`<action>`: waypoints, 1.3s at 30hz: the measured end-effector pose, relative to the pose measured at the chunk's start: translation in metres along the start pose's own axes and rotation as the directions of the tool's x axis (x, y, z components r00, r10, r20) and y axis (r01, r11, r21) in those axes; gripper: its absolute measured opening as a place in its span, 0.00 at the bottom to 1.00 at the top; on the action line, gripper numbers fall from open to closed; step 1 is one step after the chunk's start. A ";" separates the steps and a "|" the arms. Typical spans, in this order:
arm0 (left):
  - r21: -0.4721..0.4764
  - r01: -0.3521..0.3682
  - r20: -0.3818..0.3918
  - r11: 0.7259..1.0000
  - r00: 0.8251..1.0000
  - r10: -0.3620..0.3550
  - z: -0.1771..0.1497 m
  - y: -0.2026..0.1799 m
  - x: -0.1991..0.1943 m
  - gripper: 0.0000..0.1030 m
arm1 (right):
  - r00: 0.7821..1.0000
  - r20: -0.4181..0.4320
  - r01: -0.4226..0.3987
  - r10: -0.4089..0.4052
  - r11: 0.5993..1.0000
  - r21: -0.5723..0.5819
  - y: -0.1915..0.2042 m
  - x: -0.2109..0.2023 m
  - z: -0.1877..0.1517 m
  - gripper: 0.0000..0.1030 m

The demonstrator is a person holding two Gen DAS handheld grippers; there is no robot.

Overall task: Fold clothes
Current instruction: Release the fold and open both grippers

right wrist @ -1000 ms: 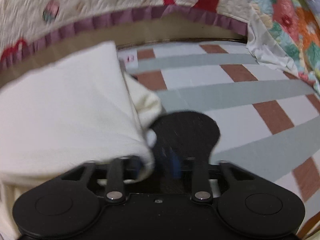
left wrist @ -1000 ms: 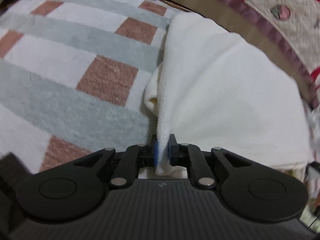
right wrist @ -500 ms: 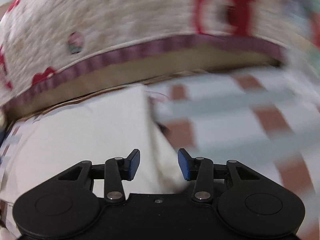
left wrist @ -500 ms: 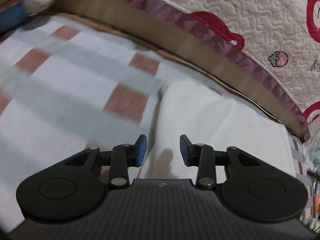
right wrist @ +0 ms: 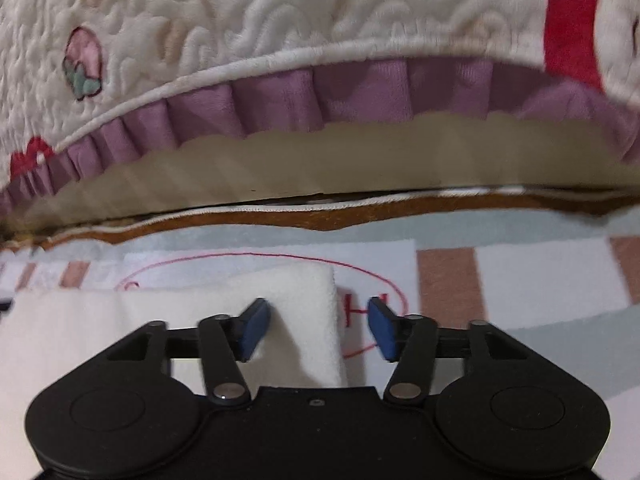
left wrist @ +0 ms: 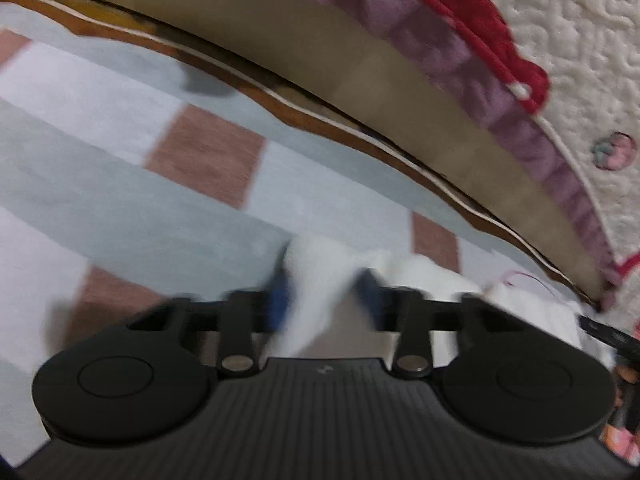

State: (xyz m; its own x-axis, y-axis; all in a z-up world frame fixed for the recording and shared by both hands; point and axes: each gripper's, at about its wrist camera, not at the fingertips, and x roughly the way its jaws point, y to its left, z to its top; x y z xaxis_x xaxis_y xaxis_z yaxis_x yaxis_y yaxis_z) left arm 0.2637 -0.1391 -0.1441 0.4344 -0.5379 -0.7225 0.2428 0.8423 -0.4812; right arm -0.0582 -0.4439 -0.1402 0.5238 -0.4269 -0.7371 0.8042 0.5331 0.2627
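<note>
From the left wrist, blurred: a white fleece garment (left wrist: 320,280) bunches at six o'clock on the checked blanket (left wrist: 120,160), a fold rising between the pads of the left gripper (left wrist: 326,298), whose jaws are closing with no clear pinch. The quilted cover (left wrist: 580,60) hangs at two o'clock. From the right wrist, the garment (right wrist: 120,320) lies flat at seven o'clock, its corner between the right gripper (right wrist: 316,326)'s opening jaws, untouched. A red-circled label (right wrist: 360,308) lies beside it.
</note>
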 end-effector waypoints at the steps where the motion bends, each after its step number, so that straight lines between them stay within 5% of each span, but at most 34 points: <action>1: 0.053 -0.011 0.019 0.999 1.000 0.010 -0.004 -0.007 -0.002 0.16 | 1.000 0.007 -0.020 0.020 1.000 0.004 -0.001 0.004 -0.001 0.66; 3: 0.142 -0.066 0.072 0.988 0.996 0.056 -0.011 -0.024 -0.012 0.13 | 0.998 0.021 -0.059 0.059 0.998 0.010 -0.004 0.012 -0.003 0.56; 5: 0.118 -0.095 0.113 0.988 0.990 0.082 -0.009 -0.029 -0.024 0.12 | 0.995 -0.004 -0.102 0.102 0.994 -0.031 0.004 0.020 -0.005 0.24; 8: 0.080 -0.121 0.143 0.989 0.984 0.109 -0.005 -0.024 -0.032 0.10 | 0.996 0.079 -0.042 0.049 0.995 -0.086 0.018 0.001 -0.003 0.15; 14: 0.103 -0.195 0.145 0.975 0.973 0.179 -0.004 -0.015 -0.022 0.10 | 0.993 0.118 0.025 -0.014 0.995 -0.096 0.019 -0.007 -0.002 0.13; 19: -0.019 -0.168 0.146 0.986 0.975 0.169 -0.004 0.000 -0.024 0.13 | 0.996 0.085 0.048 -0.040 0.995 -0.092 0.015 0.009 -0.001 0.14; 22: 0.048 -0.340 0.232 0.939 0.918 0.320 -0.003 -0.012 -0.041 0.11 | 0.996 0.072 0.053 -0.048 0.996 -0.075 0.009 0.010 -0.003 0.18; 23: 0.084 -0.391 0.260 0.916 0.896 0.359 -0.002 -0.016 -0.048 0.09 | 0.996 0.069 0.055 -0.051 0.996 -0.066 0.006 0.010 -0.004 0.28; 24: 0.107 -0.395 0.269 0.912 0.895 0.356 -0.001 -0.019 -0.056 0.10 | 0.995 0.072 0.067 -0.063 0.997 -0.048 0.001 0.006 -0.004 0.34; 28: 0.213 -0.254 0.259 0.943 0.946 0.196 -0.021 -0.056 -0.088 0.10 | 0.999 0.033 0.031 -0.037 0.985 0.172 -0.033 -0.012 -0.004 0.46; 33: 0.401 0.007 0.092 0.916 0.995 -0.048 -0.091 -0.145 -0.092 0.14 | 0.996 0.090 -0.027 0.003 0.962 0.272 -0.042 -0.073 -0.048 0.51; 36: 0.444 0.178 -0.067 0.878 0.984 -0.165 -0.135 -0.190 -0.079 0.14 | 0.988 0.145 -0.100 0.057 0.945 0.312 -0.045 -0.116 -0.108 0.55; 39: 0.481 0.242 -0.176 0.843 0.968 -0.178 -0.174 -0.220 -0.062 0.15 | 0.987 0.147 -0.115 0.061 0.914 0.390 -0.055 -0.143 -0.162 0.55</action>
State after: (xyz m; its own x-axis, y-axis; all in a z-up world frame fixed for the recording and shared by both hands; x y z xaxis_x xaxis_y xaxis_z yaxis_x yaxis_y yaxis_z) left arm 0.0321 -0.2970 -0.0801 0.2250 -0.6765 -0.7012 0.7266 0.5960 -0.3418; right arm -0.2228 -0.2937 -0.1504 0.6076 -0.4962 -0.6202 0.7843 0.2513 0.5673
